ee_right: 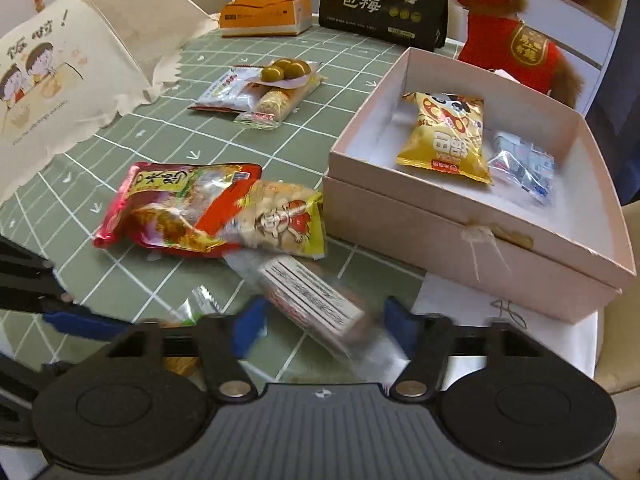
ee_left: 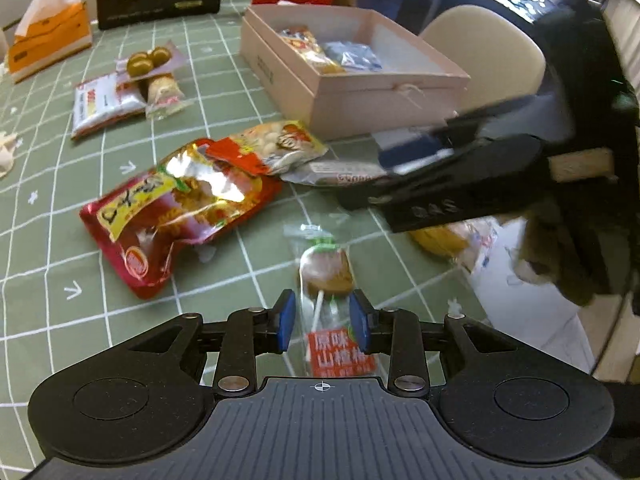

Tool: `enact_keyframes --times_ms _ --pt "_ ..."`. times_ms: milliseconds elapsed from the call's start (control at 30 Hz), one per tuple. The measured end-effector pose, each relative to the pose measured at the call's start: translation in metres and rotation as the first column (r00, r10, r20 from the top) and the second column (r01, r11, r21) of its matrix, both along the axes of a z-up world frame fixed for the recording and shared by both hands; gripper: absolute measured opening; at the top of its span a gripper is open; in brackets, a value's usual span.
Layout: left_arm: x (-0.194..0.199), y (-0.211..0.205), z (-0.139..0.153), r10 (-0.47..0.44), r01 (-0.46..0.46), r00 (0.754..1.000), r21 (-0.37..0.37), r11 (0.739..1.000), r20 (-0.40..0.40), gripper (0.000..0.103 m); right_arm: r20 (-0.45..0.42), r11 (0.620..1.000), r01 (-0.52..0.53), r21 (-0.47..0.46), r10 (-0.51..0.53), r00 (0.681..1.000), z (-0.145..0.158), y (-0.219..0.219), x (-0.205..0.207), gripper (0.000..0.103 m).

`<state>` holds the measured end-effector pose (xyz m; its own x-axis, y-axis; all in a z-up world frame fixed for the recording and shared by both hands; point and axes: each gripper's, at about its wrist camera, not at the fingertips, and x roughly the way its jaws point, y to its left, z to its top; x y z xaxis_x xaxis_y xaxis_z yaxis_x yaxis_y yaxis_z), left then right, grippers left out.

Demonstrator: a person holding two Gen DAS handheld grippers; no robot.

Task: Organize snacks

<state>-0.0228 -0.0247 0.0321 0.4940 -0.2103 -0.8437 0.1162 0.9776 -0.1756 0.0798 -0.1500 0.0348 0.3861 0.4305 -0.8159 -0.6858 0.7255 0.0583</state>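
Note:
My left gripper (ee_left: 324, 326) is open low over the green checked table, its blue pads on either side of a wrapped hawthorn lollipop (ee_left: 326, 270) with a red label. My right gripper (ee_right: 326, 326) is open around a clear-wrapped snack bar (ee_right: 312, 300) that lies tilted and blurred between its pads; the gripper also shows in the left wrist view (ee_left: 420, 160). The pink box (ee_right: 460, 236) holds a yellow snack bag (ee_right: 444, 138) and a clear blue packet (ee_right: 524, 166). A red bag (ee_right: 176, 204) and a yellow peanut bag (ee_right: 284, 220) lie left of the box.
Further back lie a white packet (ee_right: 224, 94), a rice cracker roll (ee_right: 276, 104) and green plums (ee_right: 286, 70). A tissue box (ee_right: 266, 12), a black plum bag (ee_right: 384, 2) and a red plush toy (ee_right: 512, 40) stand along the far edge. A box lid (ee_right: 52, 80) stands left.

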Motion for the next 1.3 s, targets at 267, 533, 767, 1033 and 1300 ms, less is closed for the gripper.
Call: enact_keyframes --times_ms 267,533,767,1033,1300 --pt "0.027 -0.019 -0.009 0.051 -0.051 0.999 0.043 0.998 0.010 0.037 -0.081 0.999 0.020 0.048 -0.016 0.997 0.011 -0.035 -0.005 0.029" --pt "0.018 -0.019 -0.009 0.071 -0.072 0.997 0.063 0.995 0.015 0.039 -0.019 0.990 0.028 0.138 -0.025 0.999 0.036 -0.012 -0.010 0.074" --pt "-0.013 0.031 -0.008 0.198 -0.196 0.980 0.110 0.974 -0.008 0.029 -0.132 0.958 0.250 0.141 -0.232 0.964 0.004 0.050 0.022 0.074" --pt "-0.028 0.058 0.006 0.226 -0.225 0.974 -0.045 0.973 0.031 0.029 -0.011 0.976 0.211 0.055 -0.211 0.977 -0.010 0.092 0.013 0.073" --pt "-0.014 0.027 0.007 0.140 -0.137 0.989 -0.069 0.988 0.056 0.029 -0.017 0.988 0.125 0.087 -0.124 0.992 0.028 0.037 -0.003 0.052"
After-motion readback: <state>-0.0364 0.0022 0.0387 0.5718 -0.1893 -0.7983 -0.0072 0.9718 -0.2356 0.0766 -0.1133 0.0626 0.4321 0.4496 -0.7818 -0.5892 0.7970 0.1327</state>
